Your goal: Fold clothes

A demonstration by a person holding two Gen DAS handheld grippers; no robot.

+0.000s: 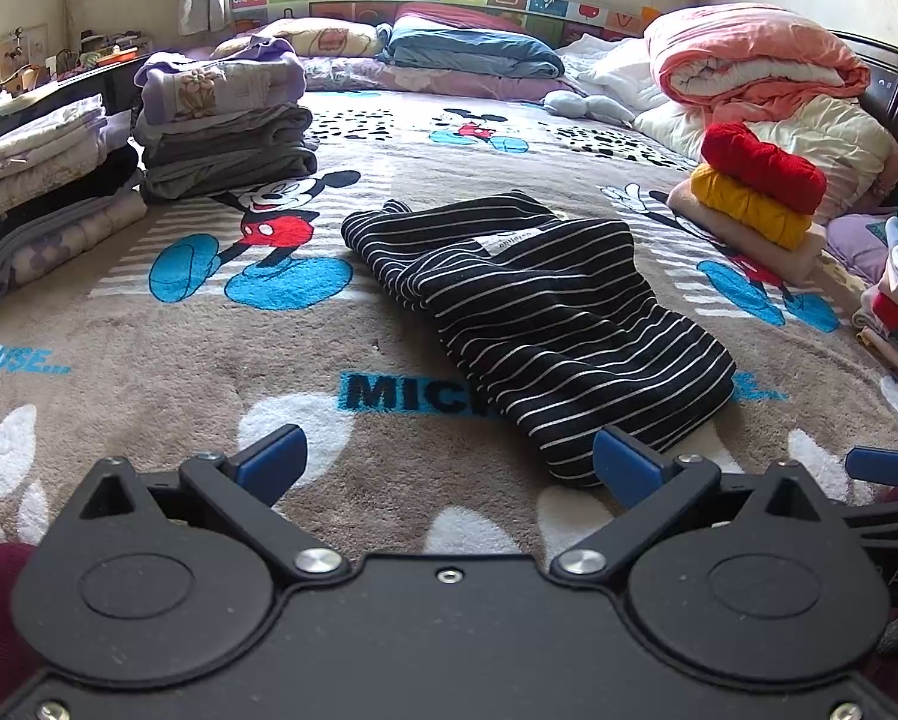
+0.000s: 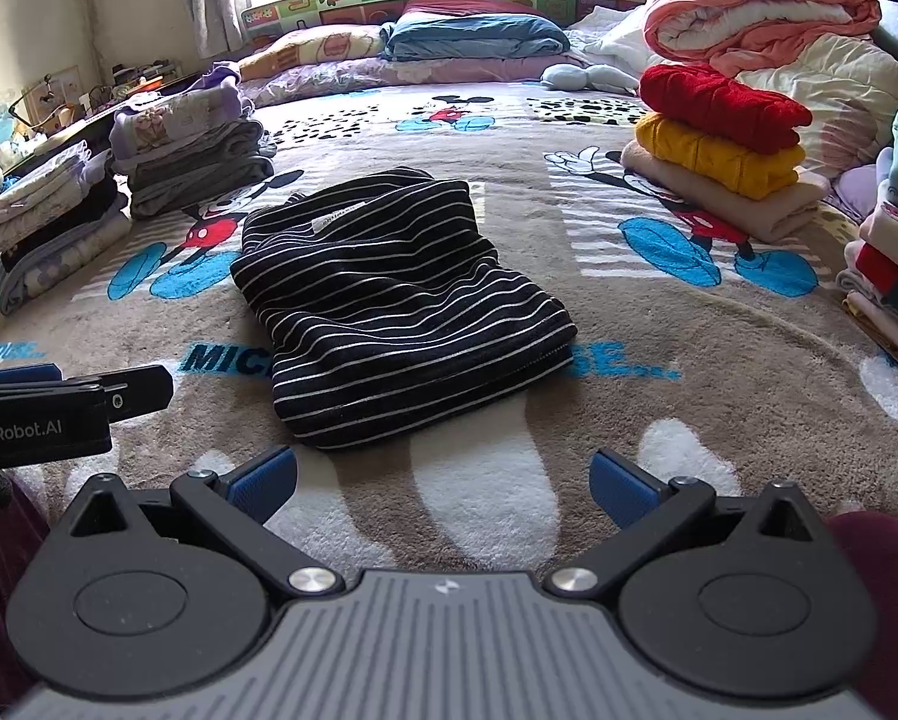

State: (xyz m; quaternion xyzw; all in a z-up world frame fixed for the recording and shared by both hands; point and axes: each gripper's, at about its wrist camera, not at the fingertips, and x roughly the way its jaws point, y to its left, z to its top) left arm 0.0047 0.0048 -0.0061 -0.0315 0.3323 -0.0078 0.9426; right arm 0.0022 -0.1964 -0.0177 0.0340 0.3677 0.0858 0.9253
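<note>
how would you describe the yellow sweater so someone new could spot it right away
Start at the bed covered by the cartoon mouse blanket and look to its right side, in front of the rolled pink quilt. A three-piece folded stack sits there; the yellow sweater is its middle layer, with the red one above and the beige one below.

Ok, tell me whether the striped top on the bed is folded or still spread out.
Folded. The striped top lies as a compact, layered bundle on the Mickey blanket, its doubled edge nearest the camera, no sleeves spread. Both grippers are open and clear of it.
</note>
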